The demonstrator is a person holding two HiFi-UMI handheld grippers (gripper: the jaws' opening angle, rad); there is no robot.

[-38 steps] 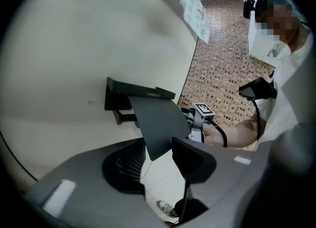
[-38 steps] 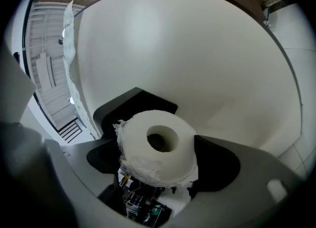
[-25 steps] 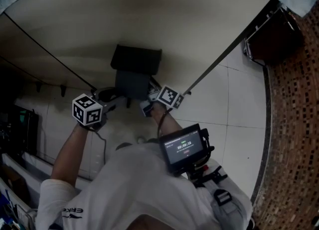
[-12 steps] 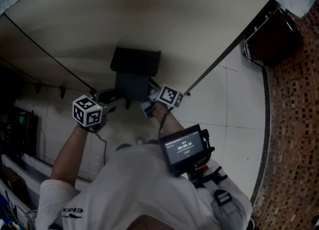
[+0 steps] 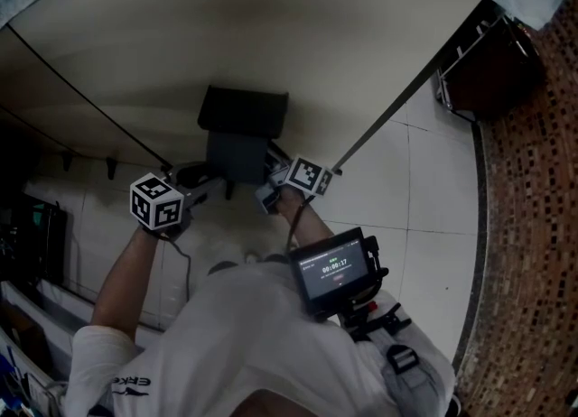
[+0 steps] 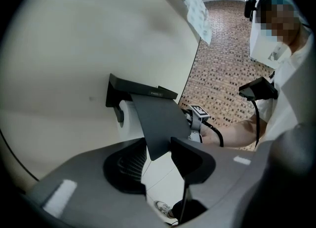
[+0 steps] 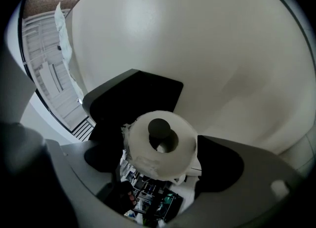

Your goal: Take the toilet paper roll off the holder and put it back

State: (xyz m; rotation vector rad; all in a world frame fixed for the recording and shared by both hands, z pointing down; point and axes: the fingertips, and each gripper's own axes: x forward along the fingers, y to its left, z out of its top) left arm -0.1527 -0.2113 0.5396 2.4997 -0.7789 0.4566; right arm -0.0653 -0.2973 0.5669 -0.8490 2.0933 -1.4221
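Toilet paper roll [image 7: 143, 148] sits on the holder's [image 5: 242, 110] spindle, end-on between the right gripper's [image 7: 160, 145] jaws, which have just been opening and do not press it. The left gripper [image 6: 158, 148] clamps the holder's flap [image 6: 153, 113], keeping it raised. This looks like the moment before grasping or just after replacing. If grasping, the next move calls for closing squarely and pulling straight off.

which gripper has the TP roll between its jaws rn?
The right gripper: the toilet paper roll sits on the holder's spindle between its jaws, which have just been opening. The left gripper instead pinches the holder's dark cover flap.
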